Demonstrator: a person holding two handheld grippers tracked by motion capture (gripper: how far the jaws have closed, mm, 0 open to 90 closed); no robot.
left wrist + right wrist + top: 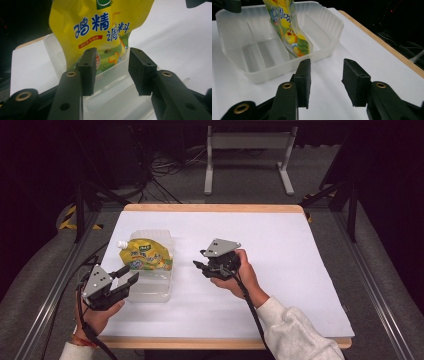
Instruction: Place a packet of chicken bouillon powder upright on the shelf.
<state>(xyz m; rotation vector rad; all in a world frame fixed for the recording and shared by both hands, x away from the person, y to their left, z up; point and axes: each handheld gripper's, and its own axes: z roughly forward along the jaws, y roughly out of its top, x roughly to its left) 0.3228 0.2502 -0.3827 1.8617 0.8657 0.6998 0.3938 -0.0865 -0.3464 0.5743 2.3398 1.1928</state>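
My jaws are standing released on both sides and gripping nothing: the left gripper (122,281) is waiting just at the near end of the clear plastic tray (150,292), and the right gripper (204,267) is hovering over the white tabletop (280,270), well apart from the tray, to its right. The yellow seasoning pouch (145,256) is sitting in the tray, leaning against a divider, as the right gripper view (289,35) is showing. I am judging that the risk is this: the tray is looking light and the pouch soft, so if my left jaws are pushing the wall instead of closing on the pouch, the tray may slide or the pouch may fold and slip down. The long axis of the pouch is running along the tray, away from me, and its white cap (121,244) is pointing to the far left.
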